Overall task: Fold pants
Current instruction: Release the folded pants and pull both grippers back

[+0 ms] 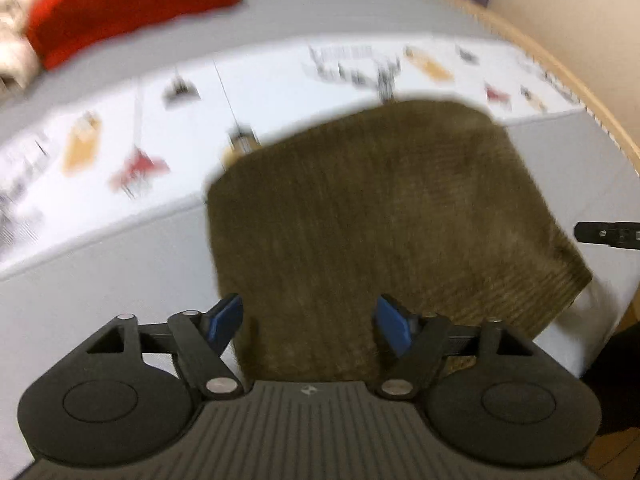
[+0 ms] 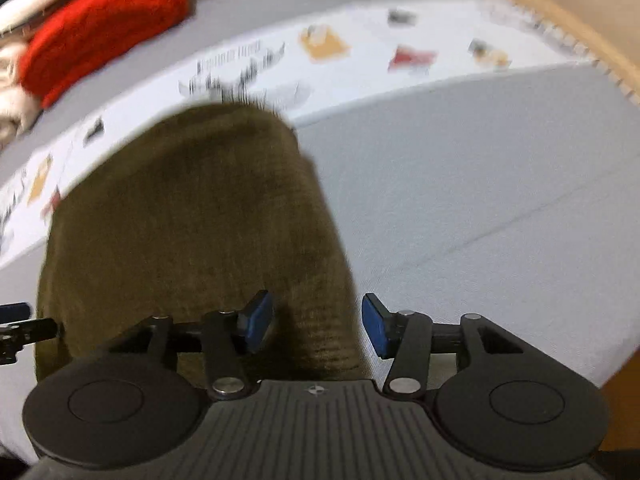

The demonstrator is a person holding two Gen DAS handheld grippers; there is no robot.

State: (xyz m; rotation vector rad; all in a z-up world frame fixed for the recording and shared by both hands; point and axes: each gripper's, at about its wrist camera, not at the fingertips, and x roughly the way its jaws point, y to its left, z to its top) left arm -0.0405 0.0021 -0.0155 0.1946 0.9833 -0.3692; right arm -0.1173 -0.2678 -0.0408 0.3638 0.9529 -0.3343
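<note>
Pants (image 1: 376,220): olive corduroy, folded compact, lying on bed (image 1: 120,280) near its front edge, well short of red garment (image 1: 132,4). Left claw (image 1: 308,328) jaws apart, empty, above near hem. Right claw (image 2: 318,328) likewise parted, gripping nothing. Fold looks finished; next probably smoothing or clearing away.

The olive-brown ribbed corduroy pants (image 1: 376,216) lie folded into a thick, roughly square bundle, flat on the pale grey bed (image 2: 480,208), their far edge overlapping the bed's white printed sheet (image 1: 280,80).
</note>
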